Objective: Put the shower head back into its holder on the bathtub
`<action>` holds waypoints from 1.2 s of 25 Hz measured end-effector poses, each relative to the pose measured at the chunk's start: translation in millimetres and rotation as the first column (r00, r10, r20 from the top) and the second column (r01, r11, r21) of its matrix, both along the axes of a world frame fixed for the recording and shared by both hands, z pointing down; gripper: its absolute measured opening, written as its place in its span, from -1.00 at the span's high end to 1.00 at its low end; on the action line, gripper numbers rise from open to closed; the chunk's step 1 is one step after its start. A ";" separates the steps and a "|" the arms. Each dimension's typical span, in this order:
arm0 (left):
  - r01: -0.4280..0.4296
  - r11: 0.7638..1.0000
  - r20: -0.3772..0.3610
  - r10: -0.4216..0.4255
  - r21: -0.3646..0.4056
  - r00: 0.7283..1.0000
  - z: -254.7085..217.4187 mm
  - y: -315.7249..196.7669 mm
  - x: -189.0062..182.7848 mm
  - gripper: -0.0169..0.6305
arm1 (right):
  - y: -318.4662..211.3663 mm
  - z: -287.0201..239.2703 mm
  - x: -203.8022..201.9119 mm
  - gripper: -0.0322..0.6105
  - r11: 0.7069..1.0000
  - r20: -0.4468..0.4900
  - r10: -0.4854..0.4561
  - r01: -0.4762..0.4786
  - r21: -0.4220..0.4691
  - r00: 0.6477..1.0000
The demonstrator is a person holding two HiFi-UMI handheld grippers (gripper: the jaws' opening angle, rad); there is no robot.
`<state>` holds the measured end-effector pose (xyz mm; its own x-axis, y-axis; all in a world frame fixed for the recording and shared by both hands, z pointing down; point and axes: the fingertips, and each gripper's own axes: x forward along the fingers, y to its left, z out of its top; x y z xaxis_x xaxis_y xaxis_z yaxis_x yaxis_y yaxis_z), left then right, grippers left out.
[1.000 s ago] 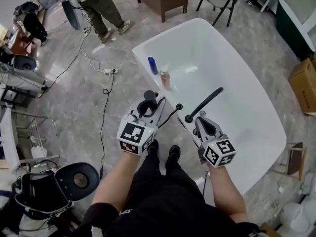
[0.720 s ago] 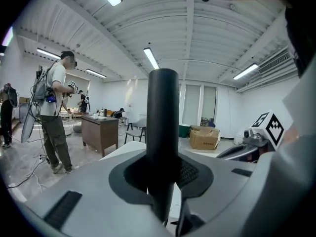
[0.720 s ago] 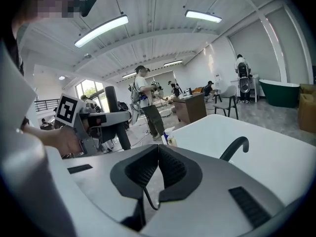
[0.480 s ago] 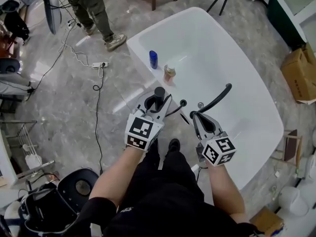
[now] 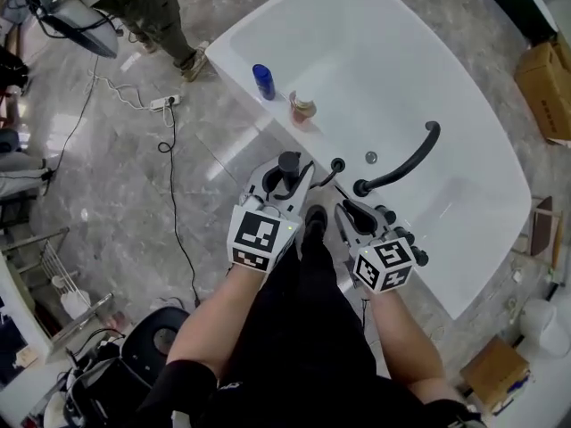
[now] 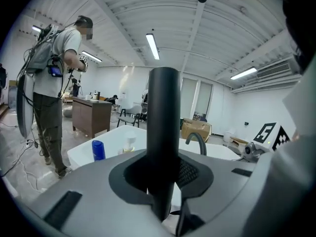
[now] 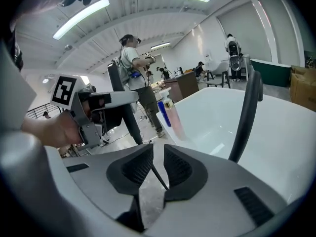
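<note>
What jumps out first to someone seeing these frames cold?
The big white bathtub fills the head view's upper right. Then the black shower head clamped in the left gripper beside the tub's near rim, and the curved black faucet arching over the basin just right of it.

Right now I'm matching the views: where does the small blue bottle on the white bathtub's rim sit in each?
Head view: small blue bottle, upper left of centre.
Left gripper view: lower left.
Right gripper view: centre, left of the pinkish bottle.
Shared landmark: the curved black faucet spout.
</note>
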<state>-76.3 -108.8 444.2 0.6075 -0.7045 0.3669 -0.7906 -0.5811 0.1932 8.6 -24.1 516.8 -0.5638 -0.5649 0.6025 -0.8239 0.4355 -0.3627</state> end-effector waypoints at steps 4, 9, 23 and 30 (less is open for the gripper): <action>-0.027 0.999 0.010 0.027 -0.022 1.000 35.3 -8.4 11.9 0.61 | -5.9 43.3 7.5 0.60 0.999 -0.016 0.030 -0.031 -0.040 0.999; -0.049 0.997 0.022 0.051 -0.058 0.998 79.2 -11.1 18.8 0.61 | -9.7 102.6 11.4 0.57 0.994 -0.035 0.061 -0.064 -0.087 0.998; -0.072 0.995 0.027 0.074 -0.076 0.997 173.5 -19.2 26.4 0.61 | -5.1 269.3 16.5 0.41 0.969 -0.135 0.173 -0.193 -0.151 0.976; -0.047 0.991 0.023 0.050 -0.127 0.998 202.3 -15.3 21.0 0.61 | -30.1 296.2 16.5 0.42 0.970 -0.183 0.197 -0.219 -0.110 0.963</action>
<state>-55.3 -124.1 646.5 0.6288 -0.6213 0.4675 -0.7678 -0.5913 0.2468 25.1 -54.2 813.0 -0.3253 -0.5707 0.7540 -0.9455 0.2073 -0.2510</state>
